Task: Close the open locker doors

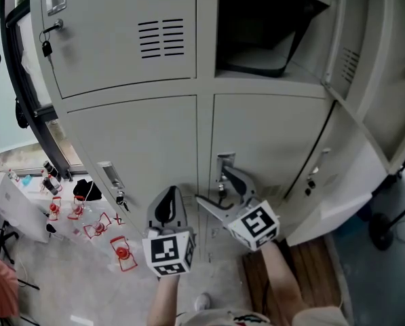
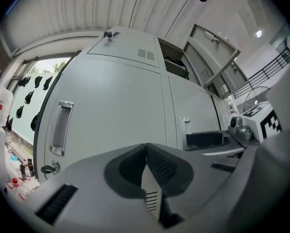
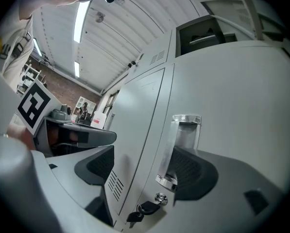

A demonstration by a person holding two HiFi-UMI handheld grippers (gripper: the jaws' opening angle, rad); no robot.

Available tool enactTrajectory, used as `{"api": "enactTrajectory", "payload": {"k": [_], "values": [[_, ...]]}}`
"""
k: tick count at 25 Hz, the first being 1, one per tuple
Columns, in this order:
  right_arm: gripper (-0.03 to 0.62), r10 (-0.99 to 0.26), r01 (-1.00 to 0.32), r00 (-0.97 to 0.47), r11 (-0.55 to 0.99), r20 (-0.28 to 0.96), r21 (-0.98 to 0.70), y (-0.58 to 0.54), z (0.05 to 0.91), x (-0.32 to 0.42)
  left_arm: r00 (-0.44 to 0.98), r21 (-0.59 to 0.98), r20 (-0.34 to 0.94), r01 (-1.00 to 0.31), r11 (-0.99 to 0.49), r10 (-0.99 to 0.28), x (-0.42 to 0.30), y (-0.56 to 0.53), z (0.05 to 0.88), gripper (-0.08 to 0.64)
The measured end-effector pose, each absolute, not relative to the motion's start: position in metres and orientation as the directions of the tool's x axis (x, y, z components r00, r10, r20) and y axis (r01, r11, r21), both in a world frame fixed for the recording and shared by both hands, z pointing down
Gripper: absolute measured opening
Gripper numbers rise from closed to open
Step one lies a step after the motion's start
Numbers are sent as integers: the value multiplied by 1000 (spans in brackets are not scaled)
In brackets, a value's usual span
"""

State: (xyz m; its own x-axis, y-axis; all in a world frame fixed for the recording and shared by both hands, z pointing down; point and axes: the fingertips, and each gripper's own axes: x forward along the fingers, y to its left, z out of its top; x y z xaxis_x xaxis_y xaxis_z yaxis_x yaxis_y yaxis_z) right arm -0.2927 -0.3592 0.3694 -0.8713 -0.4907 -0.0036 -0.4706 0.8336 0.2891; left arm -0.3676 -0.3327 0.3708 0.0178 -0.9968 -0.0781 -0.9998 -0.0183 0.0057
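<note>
Pinched shut on nothing at the left gripper (image 2: 145,147); spread wide and empty at the right gripper (image 3: 145,152). Probably stiff, thin and light to swing, that open top door (image 1: 373,80). Best to push its flat side near the free edge.

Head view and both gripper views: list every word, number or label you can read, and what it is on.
None can be read.
Marker cubes: black square patterns only, no letters.
White container: red label, too small to read.
Locker doors: no print seen.
</note>
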Motion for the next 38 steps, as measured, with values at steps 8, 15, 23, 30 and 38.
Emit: {"api": "enactTrajectory", "payload": {"k": [8, 15, 23, 30, 38], "values": [[356, -550, -569, -821, 768, -152, 293, -349, 332, -254, 47, -13, -129, -999, -46, -991, -350, -319, 348, 6], [356, -578, -644, -765, 689, -286, 331, -317, 274, -186, 140, -31, -180, -990, -137, -974, -303, -314, 318, 6], [356, -510, -666, -746, 591, -428, 456, -260, 199, -118, 293, -86, -308, -956, -280, -905, -196, -308, 235, 6], [356, -481, -679, -733, 540, -481, 496, -212, 151, -67, 334, -105, -380, -942, -319, -863, -134, -285, 184, 6], [356, -395, -670, -738, 526, -547, 524, -200, 92, -45, 305, -130, -414, -952, -276, -858, -125, -267, 151, 6]]}}
